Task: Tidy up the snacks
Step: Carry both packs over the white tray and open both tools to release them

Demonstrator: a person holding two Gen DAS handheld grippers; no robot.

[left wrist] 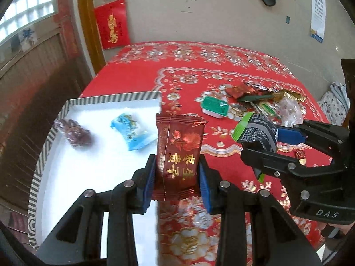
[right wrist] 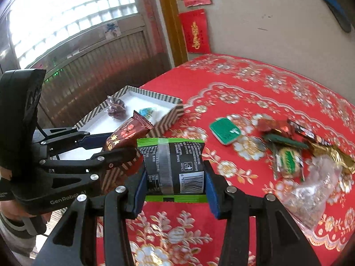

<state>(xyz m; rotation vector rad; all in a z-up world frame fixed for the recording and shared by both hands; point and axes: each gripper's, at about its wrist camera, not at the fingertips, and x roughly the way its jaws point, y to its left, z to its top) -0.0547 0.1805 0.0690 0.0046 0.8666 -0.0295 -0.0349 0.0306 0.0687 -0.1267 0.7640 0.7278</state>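
L gripper [left wrist: 177, 173] clamps red date pkt [left wrist: 179, 153] upright, over box [left wrist: 115, 98] near edge, likely for drop-in. R gripper [right wrist: 175, 177] grips black-green pkt [right wrist: 173, 166], queued behind. Loose pile [right wrist: 288, 150] at 2 o'clock.

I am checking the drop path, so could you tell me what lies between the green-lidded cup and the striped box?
In the right wrist view, only bare red tablecloth separates the green-lidded cup from the striped box.
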